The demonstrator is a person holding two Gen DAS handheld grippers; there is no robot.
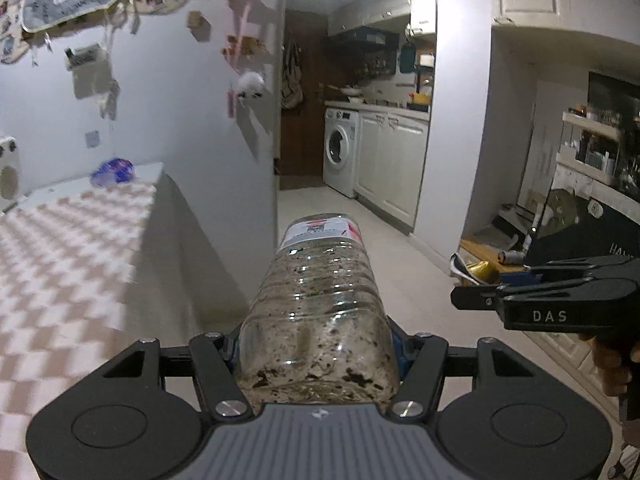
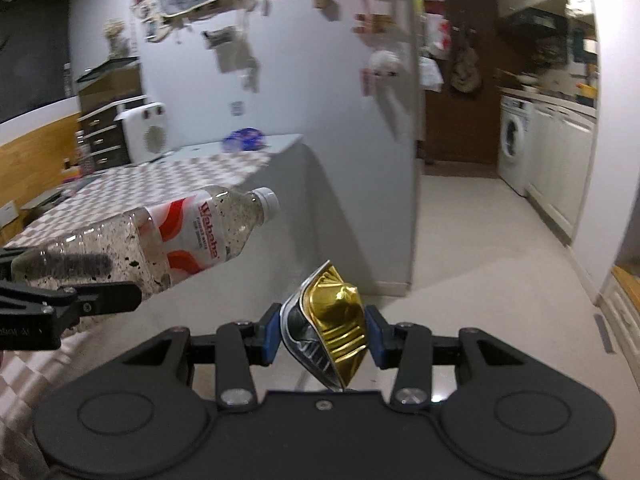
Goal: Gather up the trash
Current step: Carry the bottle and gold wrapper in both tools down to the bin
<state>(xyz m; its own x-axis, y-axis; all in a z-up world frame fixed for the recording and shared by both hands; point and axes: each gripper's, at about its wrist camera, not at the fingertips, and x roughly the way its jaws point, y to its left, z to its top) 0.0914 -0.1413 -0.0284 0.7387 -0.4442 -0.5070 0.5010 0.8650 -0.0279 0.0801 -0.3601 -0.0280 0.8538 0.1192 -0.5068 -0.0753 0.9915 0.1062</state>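
A clear plastic bottle (image 1: 320,288), dirty inside with dark specks and bearing a red and white label, points cap-forward out of my left gripper (image 1: 316,344), which is shut on its base. In the right wrist view the same bottle (image 2: 180,232) hangs at the left, with the left gripper (image 2: 104,278) clamped on it. My right gripper (image 2: 324,332) is shut on a crushed gold and silver can (image 2: 340,316) between its blue pads. From the left wrist view the right gripper (image 1: 460,278) sits at the right edge, the gold can (image 1: 480,270) showing at its tips.
A table with a checked cloth (image 1: 60,260) lies to the left, a blue wrapper (image 1: 112,172) at its far end and a white appliance (image 2: 144,132) behind. A white partition wall (image 1: 200,140) stands ahead. Beyond it are pale floor (image 1: 340,216), a washing machine (image 1: 340,152) and cabinets (image 1: 392,160). Clutter (image 1: 492,240) lies low right.
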